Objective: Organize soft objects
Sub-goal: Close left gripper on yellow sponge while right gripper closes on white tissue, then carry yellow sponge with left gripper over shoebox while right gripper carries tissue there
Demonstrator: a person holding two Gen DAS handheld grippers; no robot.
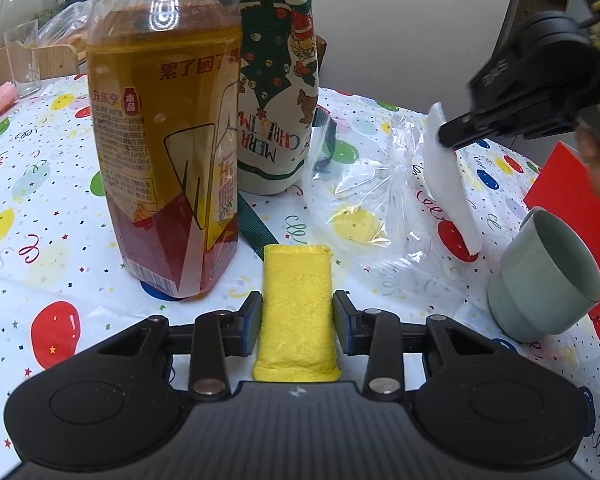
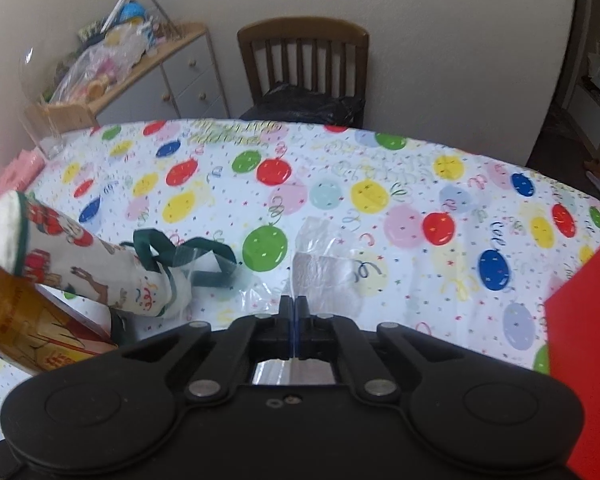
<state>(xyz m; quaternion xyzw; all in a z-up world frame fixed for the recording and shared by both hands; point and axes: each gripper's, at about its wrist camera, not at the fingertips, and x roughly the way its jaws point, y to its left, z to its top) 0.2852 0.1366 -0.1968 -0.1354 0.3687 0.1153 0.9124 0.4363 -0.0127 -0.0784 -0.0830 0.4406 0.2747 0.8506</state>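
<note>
My left gripper [image 1: 296,312] is shut on a yellow sponge [image 1: 296,304], held just above the balloon-print tablecloth [image 1: 60,200]. My right gripper [image 2: 294,304] is shut on a thin white cloth [image 2: 320,270]. In the left wrist view that right gripper [image 1: 446,136] is at the upper right, with the white cloth [image 1: 448,176] hanging down from it over a clear plastic bag [image 1: 364,200]. The bag also shows in the right wrist view [image 2: 256,284].
A big bottle of amber drink [image 1: 168,140] stands close ahead on the left. A Christmas-print fabric bag [image 1: 276,92] with green straps is behind it. A grey-green cup [image 1: 548,276] lies on its side at the right, by a red box [image 1: 572,208]. A chair [image 2: 304,64] stands at the table's far edge.
</note>
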